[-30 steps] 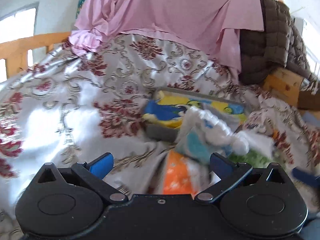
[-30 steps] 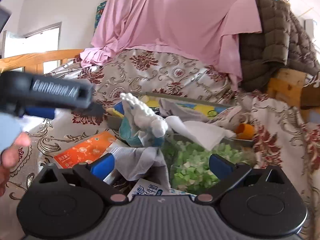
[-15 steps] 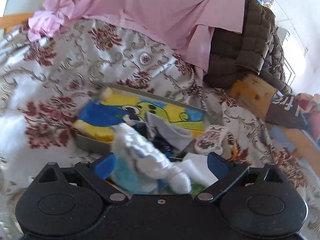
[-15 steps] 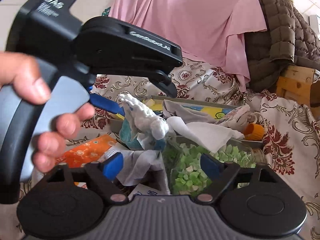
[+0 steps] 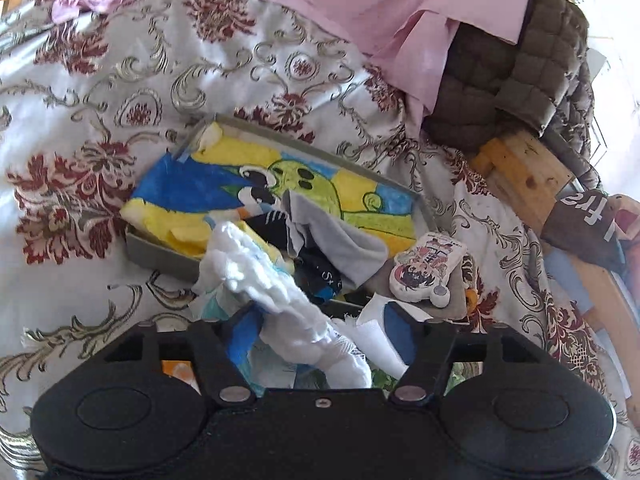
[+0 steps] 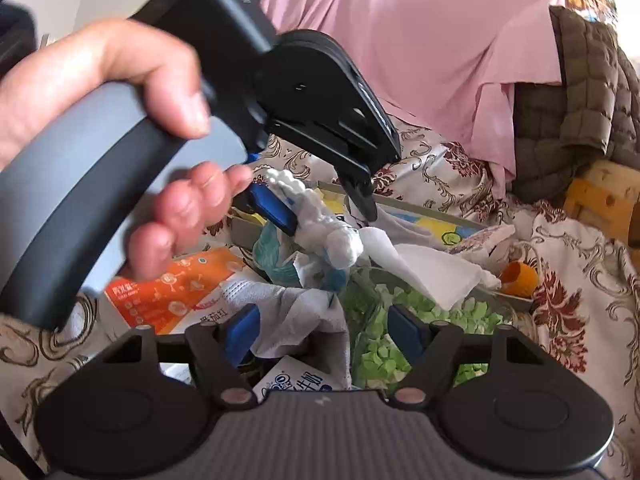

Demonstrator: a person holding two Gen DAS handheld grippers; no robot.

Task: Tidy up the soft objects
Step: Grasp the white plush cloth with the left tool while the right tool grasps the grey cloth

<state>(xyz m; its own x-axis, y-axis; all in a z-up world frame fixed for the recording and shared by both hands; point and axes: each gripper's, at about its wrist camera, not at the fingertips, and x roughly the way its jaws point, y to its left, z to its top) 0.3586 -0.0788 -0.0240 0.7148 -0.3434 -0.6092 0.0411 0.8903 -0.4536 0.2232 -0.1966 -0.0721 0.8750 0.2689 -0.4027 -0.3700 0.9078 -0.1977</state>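
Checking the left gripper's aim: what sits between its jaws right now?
The fluffy white soft toy lies between the left gripper's open jaws, not yet clamped; the left wrist view shows it, above the tray.

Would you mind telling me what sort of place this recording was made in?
Most likely a bedroom at home. The work surface is a bed under a shiny floral bedspread, with a wooden bed frame at its edge. A pink sheet and a brown quilted blanket are piled behind.

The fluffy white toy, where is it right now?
The fluffy white toy lies between the open fingers of the left gripper, just in front of the grey tray; the right wrist view shows it left of centre.
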